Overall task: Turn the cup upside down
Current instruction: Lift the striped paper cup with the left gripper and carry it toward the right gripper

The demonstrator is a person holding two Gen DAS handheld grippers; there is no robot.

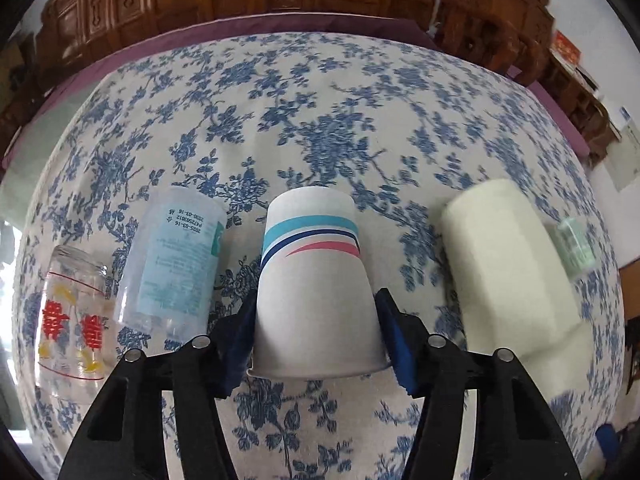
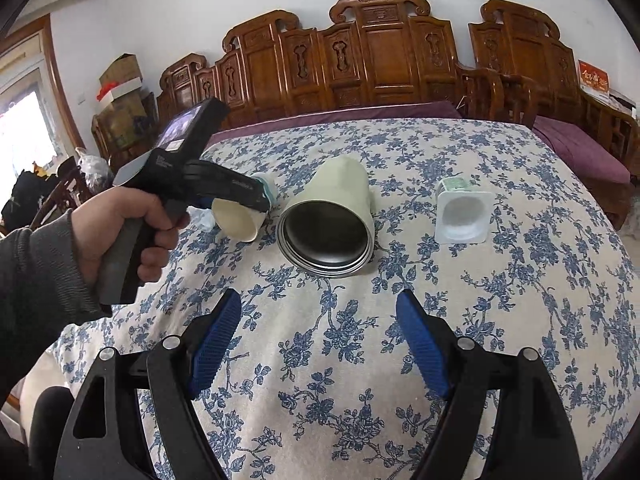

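Observation:
A white paper cup [image 1: 314, 288] with teal, navy and pink stripes is held between the blue pads of my left gripper [image 1: 316, 344], which is shut on it. Its open rim points toward the camera and its base points away over the floral tablecloth [image 1: 320, 100]. In the right wrist view the same cup [image 2: 238, 220] shows its cream inside, tilted, in the hand-held left gripper [image 2: 240, 200] above the table's left part. My right gripper [image 2: 318, 344] is open and empty, low over the cloth near the front edge.
A cream steel-lined tumbler [image 2: 332, 224] lies on its side at table centre. A small white plastic cup [image 2: 462, 216] lies to its right. A clear plastic bottle [image 1: 176, 260] and a glass with red characters [image 1: 72, 316] lie left of the paper cup. Carved wooden chairs [image 2: 384, 56] stand behind.

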